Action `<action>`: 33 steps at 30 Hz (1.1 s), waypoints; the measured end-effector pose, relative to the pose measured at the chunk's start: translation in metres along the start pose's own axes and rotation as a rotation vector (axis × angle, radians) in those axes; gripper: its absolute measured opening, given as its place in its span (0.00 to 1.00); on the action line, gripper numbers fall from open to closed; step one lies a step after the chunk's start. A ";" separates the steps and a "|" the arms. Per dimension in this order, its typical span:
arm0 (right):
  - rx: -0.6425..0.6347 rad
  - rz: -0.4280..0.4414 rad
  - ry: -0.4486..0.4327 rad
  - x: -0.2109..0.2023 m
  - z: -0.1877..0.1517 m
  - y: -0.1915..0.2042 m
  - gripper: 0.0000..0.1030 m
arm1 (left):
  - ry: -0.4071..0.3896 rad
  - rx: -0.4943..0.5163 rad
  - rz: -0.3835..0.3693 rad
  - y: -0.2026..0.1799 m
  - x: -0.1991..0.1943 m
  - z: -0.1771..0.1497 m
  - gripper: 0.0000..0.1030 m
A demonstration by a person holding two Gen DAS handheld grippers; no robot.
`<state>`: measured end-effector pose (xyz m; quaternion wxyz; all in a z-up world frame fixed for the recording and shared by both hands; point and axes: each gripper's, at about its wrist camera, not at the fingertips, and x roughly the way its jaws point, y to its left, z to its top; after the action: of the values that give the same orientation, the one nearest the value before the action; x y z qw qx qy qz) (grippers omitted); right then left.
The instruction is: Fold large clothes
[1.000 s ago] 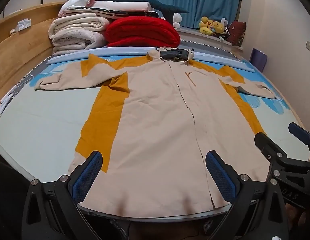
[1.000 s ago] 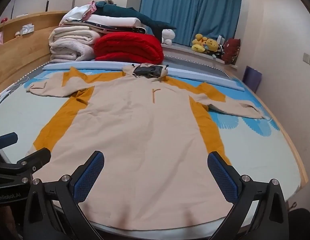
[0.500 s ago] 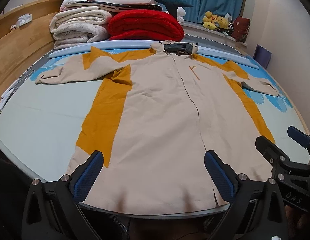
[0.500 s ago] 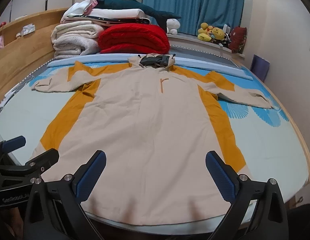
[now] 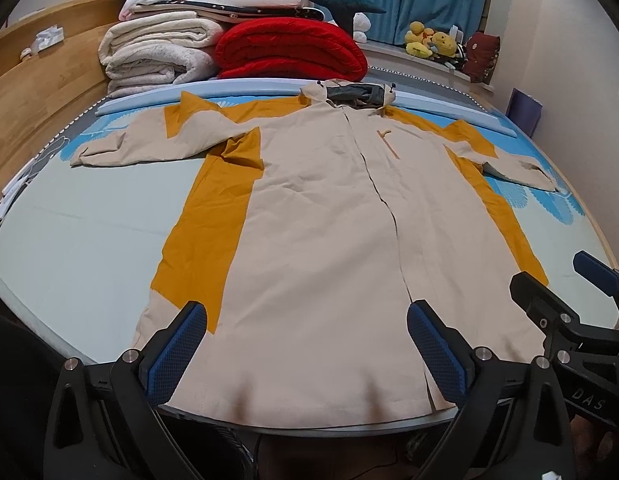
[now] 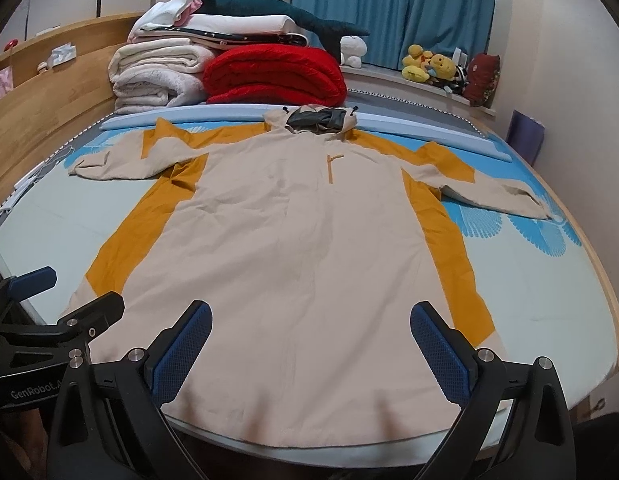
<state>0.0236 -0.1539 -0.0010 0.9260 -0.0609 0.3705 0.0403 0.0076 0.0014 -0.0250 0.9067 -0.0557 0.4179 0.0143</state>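
Observation:
A large beige hooded coat (image 5: 321, 216) with mustard-yellow side panels lies flat and face up on the bed, sleeves spread left and right, grey-lined hood (image 5: 351, 94) at the far end. It also shows in the right wrist view (image 6: 293, 232). My left gripper (image 5: 307, 340) is open and empty, hovering above the coat's near hem. My right gripper (image 6: 311, 344) is open and empty above the hem too, just to the right of the left one. The right gripper shows at the left view's right edge (image 5: 569, 304), the left gripper at the right view's left edge (image 6: 61, 312).
The bed (image 5: 77, 240) has a light blue sheet and a wooden side board (image 5: 33, 104) on the left. Folded white blankets (image 5: 157, 56) and a red quilt (image 5: 289, 52) are stacked at the far end. Plush toys (image 6: 429, 66) sit on the sill by blue curtains.
Both grippers have risen and tilted slightly, so the coat appears lower and more of it is in view. The coat has not moved; both grippers stay open.

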 end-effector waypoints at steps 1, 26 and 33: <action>0.000 0.000 0.000 -0.001 0.001 0.000 0.96 | 0.000 0.002 0.000 0.000 0.000 0.000 0.96; -0.008 0.006 0.001 -0.004 0.003 0.003 0.89 | 0.001 0.004 0.000 -0.003 0.000 0.000 0.96; -0.007 0.006 -0.001 -0.004 0.003 0.003 0.89 | 0.001 0.005 0.001 -0.005 0.000 0.001 0.96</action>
<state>0.0225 -0.1511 0.0035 0.9258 -0.0633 0.3700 0.0443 0.0082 -0.0032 -0.0238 0.9066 -0.0532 0.4184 0.0136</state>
